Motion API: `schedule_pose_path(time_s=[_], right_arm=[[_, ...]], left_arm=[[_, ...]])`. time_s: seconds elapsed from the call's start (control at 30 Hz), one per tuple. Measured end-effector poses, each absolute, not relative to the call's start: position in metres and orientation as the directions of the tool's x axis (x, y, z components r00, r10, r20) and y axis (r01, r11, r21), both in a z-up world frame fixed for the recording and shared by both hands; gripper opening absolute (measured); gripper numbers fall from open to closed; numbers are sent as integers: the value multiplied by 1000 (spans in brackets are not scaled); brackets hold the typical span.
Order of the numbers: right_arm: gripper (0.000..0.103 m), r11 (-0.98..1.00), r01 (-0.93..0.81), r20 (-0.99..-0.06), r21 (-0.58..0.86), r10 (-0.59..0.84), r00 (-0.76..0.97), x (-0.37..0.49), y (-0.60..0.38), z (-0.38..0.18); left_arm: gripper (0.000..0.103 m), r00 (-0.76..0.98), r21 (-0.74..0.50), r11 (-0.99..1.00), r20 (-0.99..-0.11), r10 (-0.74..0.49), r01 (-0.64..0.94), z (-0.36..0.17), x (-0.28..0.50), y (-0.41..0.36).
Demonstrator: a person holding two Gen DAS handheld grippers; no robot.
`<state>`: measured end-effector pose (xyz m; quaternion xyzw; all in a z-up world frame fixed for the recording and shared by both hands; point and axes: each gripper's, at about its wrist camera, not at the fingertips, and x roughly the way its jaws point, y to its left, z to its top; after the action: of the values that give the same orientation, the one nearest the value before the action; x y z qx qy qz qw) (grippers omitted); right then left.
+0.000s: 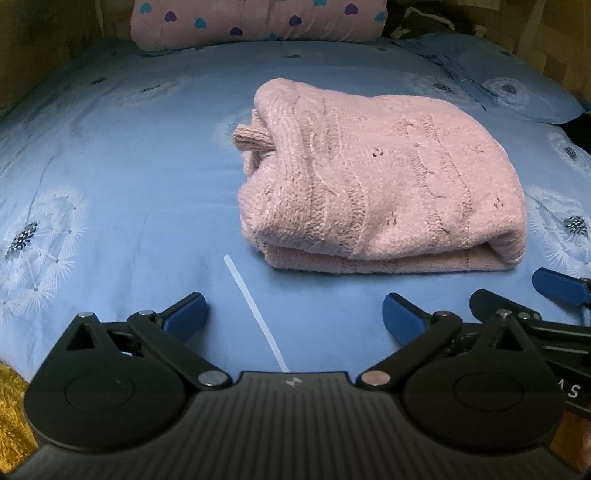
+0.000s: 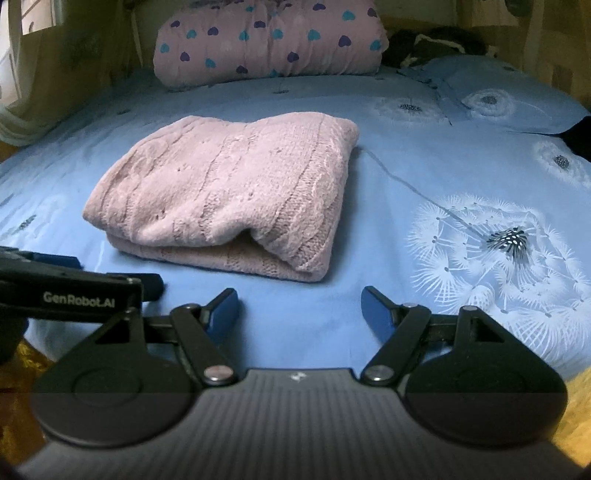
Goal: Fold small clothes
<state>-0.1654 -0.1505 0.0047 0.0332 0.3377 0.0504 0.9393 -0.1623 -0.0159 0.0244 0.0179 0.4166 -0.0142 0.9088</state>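
Observation:
A pink knitted sweater lies folded in a thick bundle on the blue bed sheet; a cuff sticks out at its left side. It also shows in the right wrist view, left of centre. My left gripper is open and empty, hovering over the sheet just in front of the sweater. My right gripper is open and empty, in front of the sweater's right corner. The right gripper's blue finger shows at the right edge of the left wrist view; the left gripper's body shows at the left of the right wrist view.
A pink rolled quilt with heart prints lies at the head of the bed, also in the right wrist view. A blue pillow sits at the back right. A white strip lies on the sheet. Yellow rug lies below the bed edge.

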Motion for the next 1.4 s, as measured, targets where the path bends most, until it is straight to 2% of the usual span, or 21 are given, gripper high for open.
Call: schedule_pose_path(time_s=[1.4], right_arm=[[75, 992, -72, -625, 102, 120, 772, -166, -152, 3]], left_arm=[[103, 653, 28, 999, -757, -3, 37, 24, -160, -14]])
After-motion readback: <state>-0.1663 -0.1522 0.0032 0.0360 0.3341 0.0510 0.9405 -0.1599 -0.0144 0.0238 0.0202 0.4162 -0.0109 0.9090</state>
